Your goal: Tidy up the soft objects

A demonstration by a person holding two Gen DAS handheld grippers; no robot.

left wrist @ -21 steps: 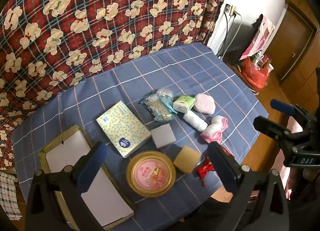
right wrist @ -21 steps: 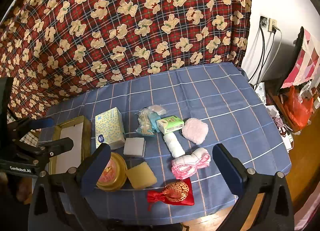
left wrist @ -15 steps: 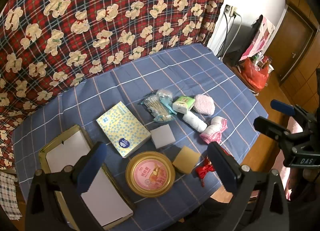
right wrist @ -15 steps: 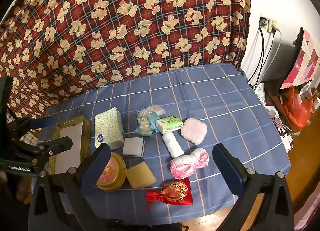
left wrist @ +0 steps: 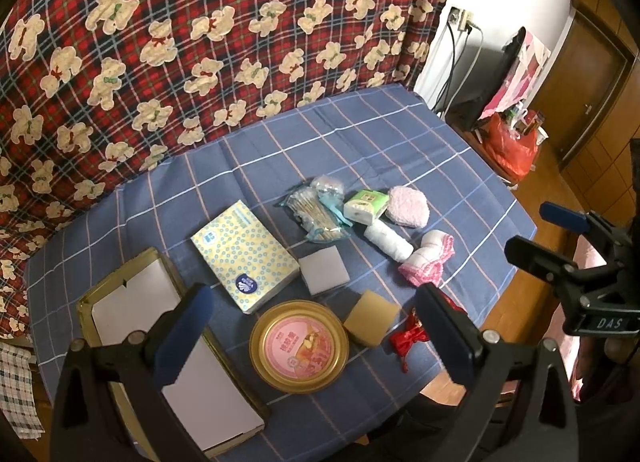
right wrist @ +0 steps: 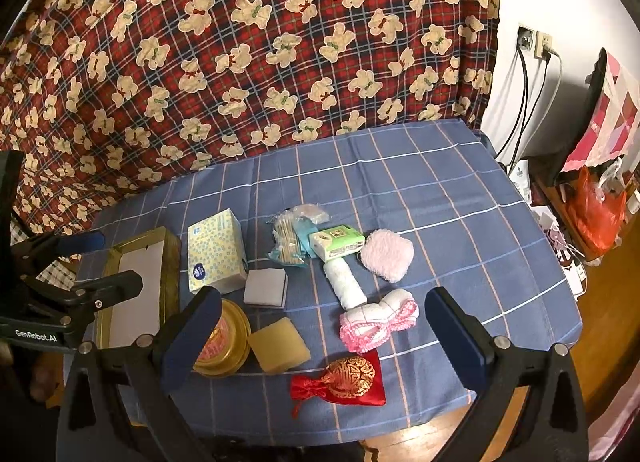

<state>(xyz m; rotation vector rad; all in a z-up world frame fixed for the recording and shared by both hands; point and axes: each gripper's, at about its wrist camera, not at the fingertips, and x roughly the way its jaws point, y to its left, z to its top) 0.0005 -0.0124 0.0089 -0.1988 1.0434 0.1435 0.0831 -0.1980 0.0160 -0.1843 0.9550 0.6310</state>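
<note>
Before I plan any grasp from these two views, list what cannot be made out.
- Red pouch: left wrist view, half hidden behind the left hand-held gripper's finger.
- Round gold tin: right wrist view, lid print partly covered by the right hand-held gripper's finger.
- Gold tray: right wrist view, near end blocked by the other gripper.
- Tissue box print: too small to read.

A big red checked cloth with teddy bears (right wrist: 248, 62) hangs behind the tabletop (right wrist: 420, 190), which has a blue checked cover. On the white wall, black cables (right wrist: 520, 102) hang from a plug socket (right wrist: 534, 42). A red plastic bag (right wrist: 598, 218) sits off to the side. A brown wooden door (left wrist: 580, 82) stands further back.
</note>
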